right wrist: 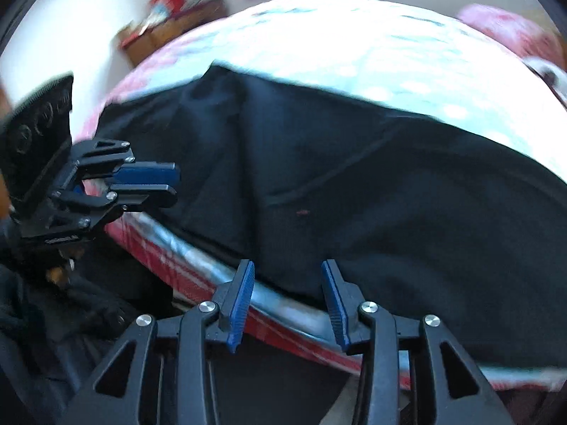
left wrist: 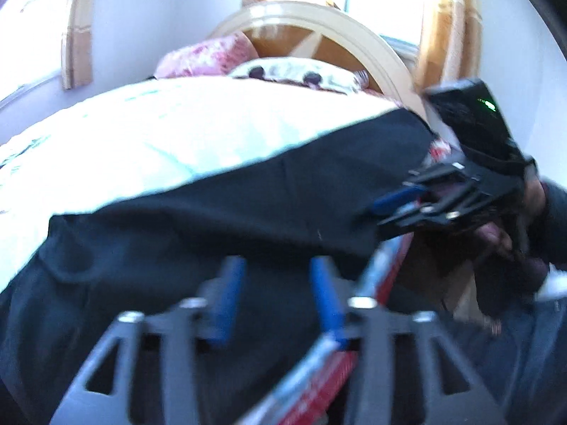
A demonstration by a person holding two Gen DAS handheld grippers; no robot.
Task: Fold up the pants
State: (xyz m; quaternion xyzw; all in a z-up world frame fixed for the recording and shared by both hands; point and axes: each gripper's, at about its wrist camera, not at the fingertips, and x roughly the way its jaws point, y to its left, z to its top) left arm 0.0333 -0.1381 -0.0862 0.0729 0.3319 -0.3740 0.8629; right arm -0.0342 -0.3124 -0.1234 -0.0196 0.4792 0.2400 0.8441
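Sunlit bedding on the bed (right wrist: 372, 35) carries the black pants (right wrist: 354, 177), which we see spread along the near edge, lying flat in a long dark band with one seam running across them. Over that edge we hold both tongs. Our left tongs (left wrist: 276, 294) hover above the cloth with the jaws parted and nothing between them, though this view is blurred. Our right tongs (right wrist: 287, 301) also stand apart, empty, just above the pants' near hem and the red and silver bed border (right wrist: 198, 265). We judge that the pants may have one lengthwise fold already, but we cannot tell for sure; the crosswise folds seem left to do. Pillows (left wrist: 219, 53) and a wooden headboard (left wrist: 354, 35) lie beyond.
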